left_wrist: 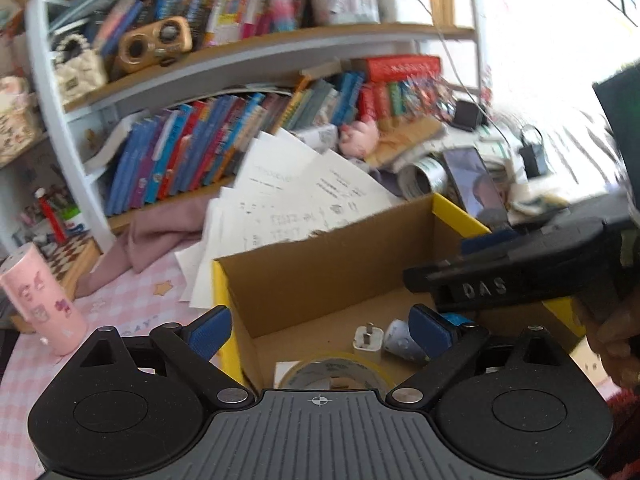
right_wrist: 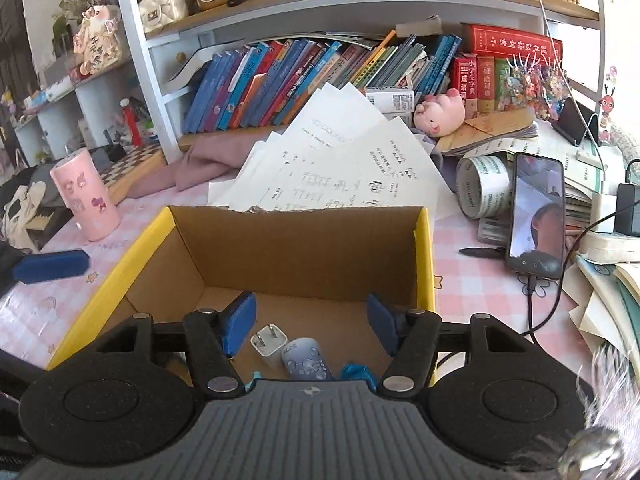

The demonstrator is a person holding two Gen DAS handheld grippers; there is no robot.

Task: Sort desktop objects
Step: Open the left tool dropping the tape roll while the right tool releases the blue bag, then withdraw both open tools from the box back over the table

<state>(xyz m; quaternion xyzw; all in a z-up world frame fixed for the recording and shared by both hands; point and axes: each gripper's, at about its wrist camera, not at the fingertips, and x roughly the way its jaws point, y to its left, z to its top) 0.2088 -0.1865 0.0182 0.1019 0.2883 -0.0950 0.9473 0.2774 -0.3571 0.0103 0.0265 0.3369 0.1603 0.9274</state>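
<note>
Your left gripper [left_wrist: 320, 330] hides half the tape roll [left_wrist: 340, 372]; both it and your right gripper [right_wrist: 308, 322] hang spread, empty, over the box [right_wrist: 424, 248].

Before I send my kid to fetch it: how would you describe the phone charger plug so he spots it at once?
Find the yellow-rimmed cardboard box on the pink checked desk in front of the bookshelf. On its floor, near the front, lies the plug, touching a rounded pale-blue patterned case. The plug is the small white block with two metal prongs.
</note>
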